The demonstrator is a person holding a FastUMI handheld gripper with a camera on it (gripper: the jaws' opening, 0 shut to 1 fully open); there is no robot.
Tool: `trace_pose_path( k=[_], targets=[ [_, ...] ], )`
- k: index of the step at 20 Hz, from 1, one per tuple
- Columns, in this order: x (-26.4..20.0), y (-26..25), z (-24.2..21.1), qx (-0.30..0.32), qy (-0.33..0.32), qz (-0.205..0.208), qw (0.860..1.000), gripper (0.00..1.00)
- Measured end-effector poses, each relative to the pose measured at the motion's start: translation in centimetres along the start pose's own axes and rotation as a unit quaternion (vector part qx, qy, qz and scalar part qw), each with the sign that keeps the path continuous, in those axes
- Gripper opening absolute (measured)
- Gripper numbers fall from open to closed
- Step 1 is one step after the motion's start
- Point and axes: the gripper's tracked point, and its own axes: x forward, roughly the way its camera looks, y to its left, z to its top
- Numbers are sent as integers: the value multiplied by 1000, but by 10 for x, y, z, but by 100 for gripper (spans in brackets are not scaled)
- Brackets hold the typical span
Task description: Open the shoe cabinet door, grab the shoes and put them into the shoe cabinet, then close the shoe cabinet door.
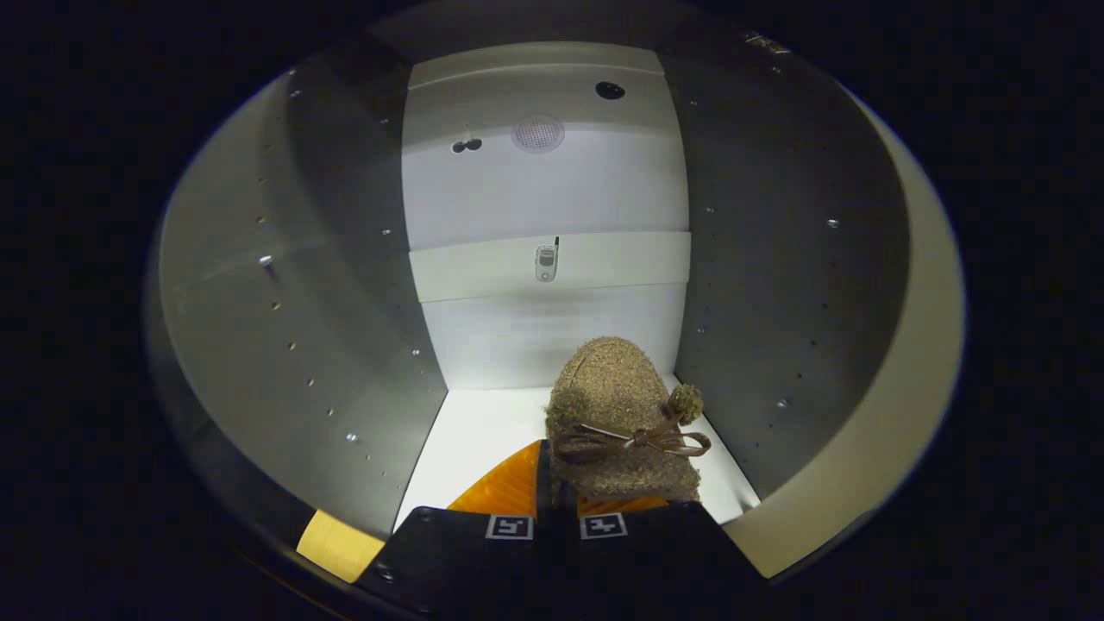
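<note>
The shoe, a fuzzy brown slipper with a thin leather bow across its top, was already inside the cabinet when I looked, sitting on the white floor of the compartment toward the right wall, its toe pointing at the back panel. My tool had its two fingers drawn close together at the heel edge of the shoe; they seemed to pinch that rim, though I could not tell for certain that both were pressing on it. I judged the door to be open and the shoe carried in, so what remained was letting go, backing out, bringing in any other shoe, and closing the door.

The cabinet floor was smooth, white and brightly lit. Grey side walls dotted with peg holes rose on both sides, and a pale rail with a small metal fitting crossed the back panel.
</note>
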Motion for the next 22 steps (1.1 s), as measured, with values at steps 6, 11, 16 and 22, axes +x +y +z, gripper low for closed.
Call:
trace_pose_path(
  k=[6,11,16,22],
  targets=[
    [70,-3,-12,-9,35,-3,999,5],
    [99,-1,-47,-26,84,-4,996,5],
    [103,1,-54,-43,86,-13,995,6],
    [101,-1,-76,-43,118,-24,992,28]
  ],
)
